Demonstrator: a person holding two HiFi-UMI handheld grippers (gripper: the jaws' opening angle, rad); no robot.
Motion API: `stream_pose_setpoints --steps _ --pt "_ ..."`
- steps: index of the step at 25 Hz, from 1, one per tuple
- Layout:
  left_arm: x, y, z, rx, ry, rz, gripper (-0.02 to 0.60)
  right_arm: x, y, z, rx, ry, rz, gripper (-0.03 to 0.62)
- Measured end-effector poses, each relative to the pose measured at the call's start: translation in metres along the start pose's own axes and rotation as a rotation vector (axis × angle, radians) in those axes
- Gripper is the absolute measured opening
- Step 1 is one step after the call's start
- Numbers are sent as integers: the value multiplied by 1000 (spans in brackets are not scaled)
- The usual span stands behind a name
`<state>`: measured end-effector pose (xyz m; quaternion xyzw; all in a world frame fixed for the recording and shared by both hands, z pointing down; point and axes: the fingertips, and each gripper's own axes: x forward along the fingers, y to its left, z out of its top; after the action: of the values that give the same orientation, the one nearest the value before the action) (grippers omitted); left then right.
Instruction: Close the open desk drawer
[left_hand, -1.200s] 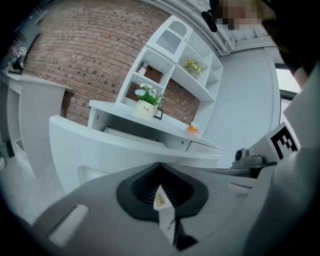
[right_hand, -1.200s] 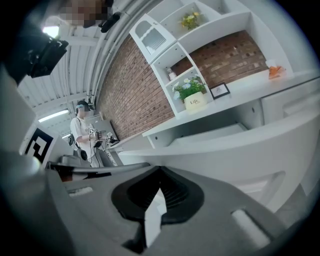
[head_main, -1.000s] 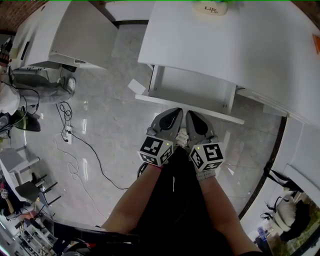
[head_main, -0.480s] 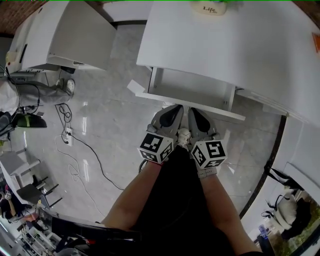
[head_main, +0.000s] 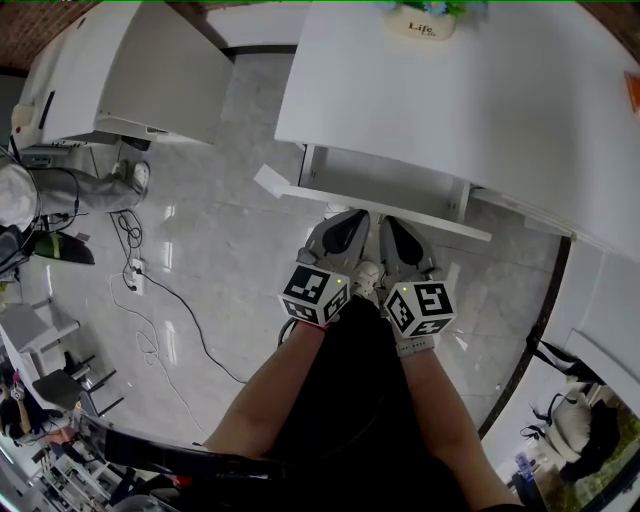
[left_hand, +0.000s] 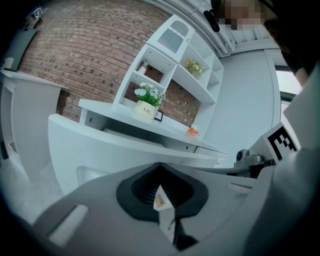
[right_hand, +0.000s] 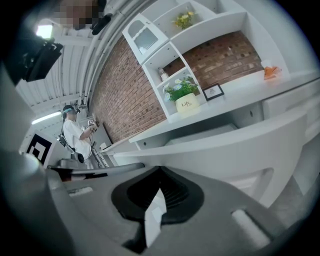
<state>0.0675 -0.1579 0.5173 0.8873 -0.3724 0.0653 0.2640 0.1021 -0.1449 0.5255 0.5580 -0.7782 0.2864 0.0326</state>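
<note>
Drawer (head_main: 390, 183) juts part open from under the white table (head_main: 480, 90), at 12 o'clock from the left claw (head_main: 347, 222) and right claw (head_main: 390, 228). Both claws are pinched together, empty, tips at its front panel. It looks rigid and probably free-sliding, so push squarely at mid-panel.

Open floor (head_main: 215, 255) left of drawer (head_main: 385, 182)

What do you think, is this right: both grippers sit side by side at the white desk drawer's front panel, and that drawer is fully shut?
Not shut: the head view shows the white desk drawer partly open, its inside visible. The left gripper and right gripper do sit side by side at its front panel.
</note>
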Motion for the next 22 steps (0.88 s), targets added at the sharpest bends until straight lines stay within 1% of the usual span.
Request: stream_pose_setpoints --steps 13,22 --pt "16 9 9 -7 -5 -21 2 16 -8 10 11 -10 -22 -2" --pt "28 15 15 -9 19 -43 2 27 -16 17 24 -4 -51 -2"
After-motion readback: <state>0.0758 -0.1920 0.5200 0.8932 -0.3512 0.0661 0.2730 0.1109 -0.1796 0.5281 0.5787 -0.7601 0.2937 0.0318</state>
